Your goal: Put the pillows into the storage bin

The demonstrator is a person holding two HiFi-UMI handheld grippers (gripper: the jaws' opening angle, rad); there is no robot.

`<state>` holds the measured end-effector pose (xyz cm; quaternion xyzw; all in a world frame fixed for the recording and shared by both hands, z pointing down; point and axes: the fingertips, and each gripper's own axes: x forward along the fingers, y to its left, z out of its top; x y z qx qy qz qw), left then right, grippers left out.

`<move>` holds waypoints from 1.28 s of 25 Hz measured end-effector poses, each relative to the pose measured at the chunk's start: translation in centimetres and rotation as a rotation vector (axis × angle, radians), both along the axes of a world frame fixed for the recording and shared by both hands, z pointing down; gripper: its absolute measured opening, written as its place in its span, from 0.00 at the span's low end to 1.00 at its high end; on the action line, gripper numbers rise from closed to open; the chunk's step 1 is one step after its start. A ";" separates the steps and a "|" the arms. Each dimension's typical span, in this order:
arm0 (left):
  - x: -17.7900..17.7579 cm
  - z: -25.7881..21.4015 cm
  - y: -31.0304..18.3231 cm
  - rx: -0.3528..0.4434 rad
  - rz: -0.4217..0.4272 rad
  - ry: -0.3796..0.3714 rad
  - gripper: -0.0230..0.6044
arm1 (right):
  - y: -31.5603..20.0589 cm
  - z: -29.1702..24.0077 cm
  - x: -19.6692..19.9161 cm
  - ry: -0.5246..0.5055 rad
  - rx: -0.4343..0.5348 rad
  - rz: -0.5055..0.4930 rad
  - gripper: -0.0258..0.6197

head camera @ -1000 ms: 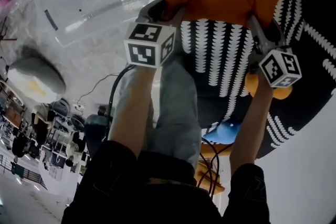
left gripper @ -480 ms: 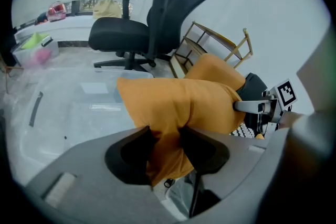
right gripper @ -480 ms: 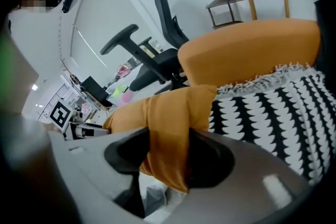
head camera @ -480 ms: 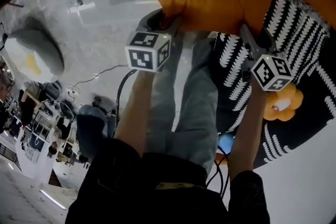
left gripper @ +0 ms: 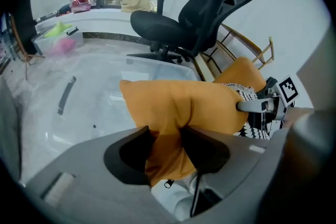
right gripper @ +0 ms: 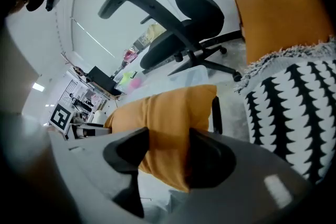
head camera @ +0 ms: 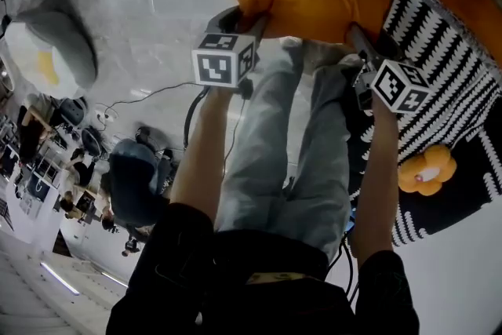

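Open-plan office or workroom. A black swivel office chair [left gripper: 194, 18] with armrests and headrest stands on a pale marbled floor [left gripper: 79, 113]. A long white worktop [left gripper: 105, 12] runs along the wall. A dark monitor [right gripper: 101, 77] and rows of cluttered desks [head camera: 31, 176] fill the background, with white walls throughout.
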<state>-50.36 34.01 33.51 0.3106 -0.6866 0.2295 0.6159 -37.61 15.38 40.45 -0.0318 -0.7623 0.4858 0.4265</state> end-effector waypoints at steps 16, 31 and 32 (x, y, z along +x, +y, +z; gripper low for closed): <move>-7.6 0.6 8.5 -0.138 -0.080 -0.177 0.21 | 6.7 3.6 -5.5 0.105 0.091 0.017 0.56; 3.2 1.9 -7.8 0.198 0.202 0.174 0.05 | 3.8 0.8 2.8 0.159 0.059 0.146 0.05; 4.5 2.0 -9.1 0.217 0.222 0.198 0.05 | 2.9 0.5 3.7 0.158 0.067 0.174 0.04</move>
